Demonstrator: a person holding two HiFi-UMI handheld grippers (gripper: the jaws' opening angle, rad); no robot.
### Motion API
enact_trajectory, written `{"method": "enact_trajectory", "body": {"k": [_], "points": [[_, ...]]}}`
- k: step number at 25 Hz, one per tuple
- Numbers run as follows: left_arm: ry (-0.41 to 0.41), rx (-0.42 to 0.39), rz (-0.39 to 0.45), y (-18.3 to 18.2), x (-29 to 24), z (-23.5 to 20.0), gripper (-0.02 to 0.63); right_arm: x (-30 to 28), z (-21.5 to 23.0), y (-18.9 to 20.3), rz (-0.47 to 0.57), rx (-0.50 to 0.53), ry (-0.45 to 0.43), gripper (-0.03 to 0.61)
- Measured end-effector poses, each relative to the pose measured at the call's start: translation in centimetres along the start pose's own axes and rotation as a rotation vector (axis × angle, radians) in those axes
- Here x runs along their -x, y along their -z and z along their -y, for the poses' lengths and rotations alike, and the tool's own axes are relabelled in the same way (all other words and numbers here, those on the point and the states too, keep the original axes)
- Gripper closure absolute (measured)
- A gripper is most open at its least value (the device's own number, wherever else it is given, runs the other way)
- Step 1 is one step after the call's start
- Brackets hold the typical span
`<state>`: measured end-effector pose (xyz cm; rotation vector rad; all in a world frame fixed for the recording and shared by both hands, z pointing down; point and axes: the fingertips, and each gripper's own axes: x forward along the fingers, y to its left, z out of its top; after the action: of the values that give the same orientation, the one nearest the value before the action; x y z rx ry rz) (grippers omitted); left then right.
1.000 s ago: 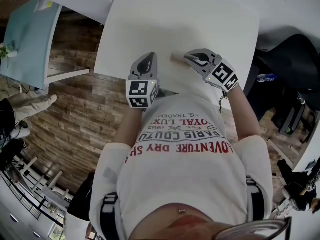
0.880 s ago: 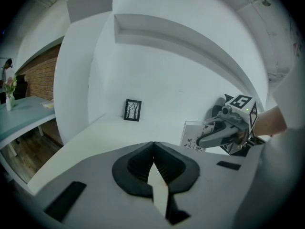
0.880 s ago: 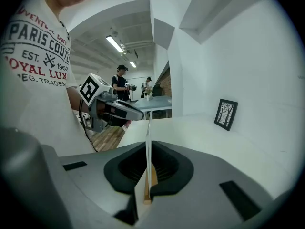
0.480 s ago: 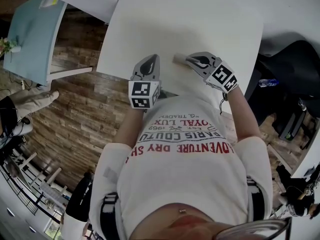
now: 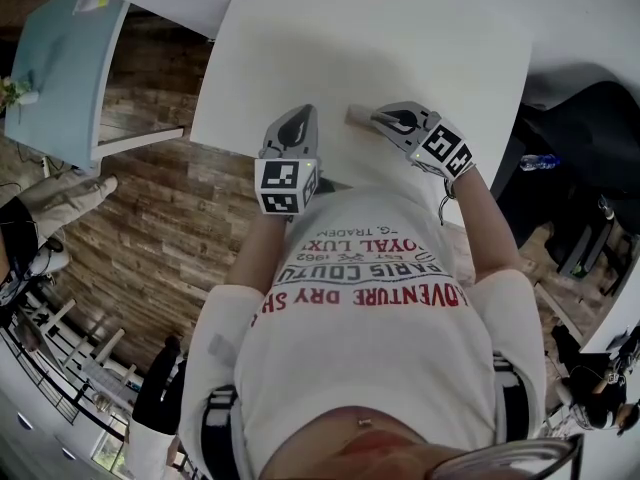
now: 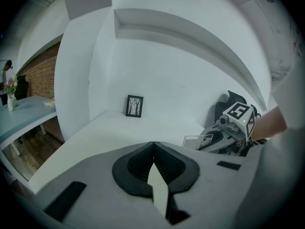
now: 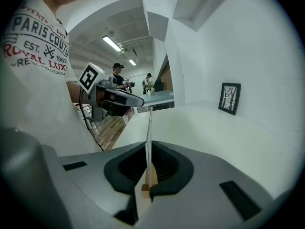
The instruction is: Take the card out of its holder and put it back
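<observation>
Bright, even indoor light — ceiling strip lights (image 7: 111,43) glow, the white table (image 5: 370,38) nearly washes out. Heavy fisheye bending, black corners; the left gripper (image 6: 153,144) looks soft up close.

The white worktop (image 5: 380,38) lies open from 10 o'clock round to 2 o'clock, with lots of room to reach forward. A small black-framed picture (image 6: 135,106) stands by the far wall at 12 o'clock. The gap between the left tongs (image 5: 297,116), pinching a thin white card (image 6: 157,190), and the right tongs (image 5: 380,118) is small. The clear stand with a wooden foot (image 5: 356,116), pinched there, pokes into it. The person's body (image 5: 370,308) blocks 6 o'clock.
</observation>
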<state>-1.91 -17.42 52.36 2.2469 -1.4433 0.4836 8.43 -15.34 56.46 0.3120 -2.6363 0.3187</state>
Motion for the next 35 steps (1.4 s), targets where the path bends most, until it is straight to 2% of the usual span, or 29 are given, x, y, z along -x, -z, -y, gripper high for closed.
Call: {"method": "enact_trajectory", "body": {"k": [10,18,19,21,22,29,35], "points": [[-0.011,0.004,-0.009,0.0,-0.9,-1.7,0.589,-0.8,0.7,0.7,0.005,-0.045,-0.014,0.543],[0.016,-0.019,-0.008,-0.5,-1.3,-1.2,0.589,-0.5,1.0,0.4,0.025,-0.049,0.026,0.541],[0.02,-0.023,-0.007,-0.6,-1.3,-1.1,0.589,-0.4,1.1,0.2,0.041,-0.056,0.035,0.535],[0.025,-0.028,-0.006,-0.7,-1.3,-1.1,0.589,-0.1,1.3,-0.4,0.078,-0.076,0.05,0.443],[0.028,-0.029,-0.004,-0.8,-1.3,-1.1,0.589,0.1,1.4,-0.6,0.089,-0.082,0.059,0.426],[0.068,-0.046,0.029,-2.0,-0.9,0.1,0.589,1.6,0.9,-2.0,0.116,-0.064,0.15,0.414],[0.114,-0.069,0.06,-2.9,-0.5,1.4,0.589,4.8,1.2,-5.0,0.259,-0.118,0.333,0.416]]}}
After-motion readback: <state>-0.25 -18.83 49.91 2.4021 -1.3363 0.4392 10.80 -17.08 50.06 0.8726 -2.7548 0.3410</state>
